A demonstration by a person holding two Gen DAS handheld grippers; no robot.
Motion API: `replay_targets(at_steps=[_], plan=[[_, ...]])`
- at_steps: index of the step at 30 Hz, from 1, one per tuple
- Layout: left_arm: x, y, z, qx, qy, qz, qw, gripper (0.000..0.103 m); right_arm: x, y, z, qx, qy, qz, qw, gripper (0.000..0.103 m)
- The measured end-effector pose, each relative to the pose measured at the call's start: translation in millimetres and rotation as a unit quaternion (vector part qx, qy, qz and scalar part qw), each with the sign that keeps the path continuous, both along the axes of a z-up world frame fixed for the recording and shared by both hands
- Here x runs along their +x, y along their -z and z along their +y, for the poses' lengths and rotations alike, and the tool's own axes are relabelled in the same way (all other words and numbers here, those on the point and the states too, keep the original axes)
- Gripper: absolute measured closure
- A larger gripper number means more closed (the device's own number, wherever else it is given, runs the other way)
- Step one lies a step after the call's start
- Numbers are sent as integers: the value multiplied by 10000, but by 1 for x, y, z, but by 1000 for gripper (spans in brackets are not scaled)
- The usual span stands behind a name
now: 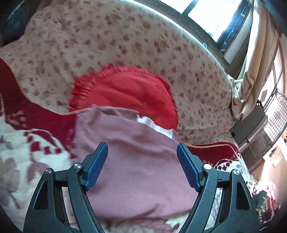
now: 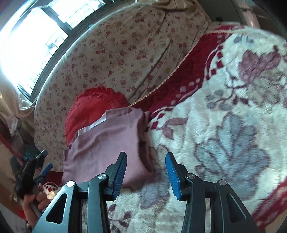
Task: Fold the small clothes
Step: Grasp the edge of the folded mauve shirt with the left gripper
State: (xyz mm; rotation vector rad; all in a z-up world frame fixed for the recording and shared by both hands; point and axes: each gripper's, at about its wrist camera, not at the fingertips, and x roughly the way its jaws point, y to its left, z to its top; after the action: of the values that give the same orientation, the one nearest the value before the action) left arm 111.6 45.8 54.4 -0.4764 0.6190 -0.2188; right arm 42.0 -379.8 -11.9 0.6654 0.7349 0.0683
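Note:
A folded mauve garment [image 1: 136,161] with a white strip at its far edge lies on the fleece blanket, its top resting against a red frilled cushion [image 1: 129,93]. My left gripper [image 1: 142,146] hovers over the garment, open wide, with nothing between its blue pads. In the right wrist view the garment [image 2: 107,143] lies left of centre. My right gripper [image 2: 146,155] stands partly open over its right edge and the blanket, holding nothing. A hand [image 2: 35,200] holds the left gripper [image 2: 44,172] at the lower left, beside the garment's left edge.
A white fleece blanket [image 2: 224,125] with a dark red border and flower pattern covers the bed. A floral sheet [image 1: 107,44] lies behind the cushion. A window [image 1: 215,14] and a beige curtain [image 1: 254,71] stand beyond the bed.

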Motion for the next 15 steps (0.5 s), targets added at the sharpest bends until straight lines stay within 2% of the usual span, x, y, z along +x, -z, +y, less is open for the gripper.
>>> replay_targets(at_steps=[2, 4, 8, 10, 12, 15], plan=[[-13, -1, 21, 109, 110, 11, 9999, 24, 10, 16, -2, 792, -295, 219, 9962, 60], [-20, 4, 37, 201, 282, 204, 9992, 24, 20, 33, -2, 1497, -514, 486, 9862, 60], [-36, 24, 61, 194, 585, 793, 9949, 24, 30, 51, 4, 1857, -503, 836, 9778, 60], [-42, 34, 64, 16, 774, 973, 9922, 24, 36, 60, 10, 1898, -508, 1062, 9747, 60], [-44, 50, 67, -318, 975, 1292, 9863, 24, 42, 69, 12, 1972, -440, 1227, 9717, 60], [-40, 80, 66, -952, 1041, 1901, 9716, 24, 51, 82, 8, 2276, -161, 1302, 9649, 60]])
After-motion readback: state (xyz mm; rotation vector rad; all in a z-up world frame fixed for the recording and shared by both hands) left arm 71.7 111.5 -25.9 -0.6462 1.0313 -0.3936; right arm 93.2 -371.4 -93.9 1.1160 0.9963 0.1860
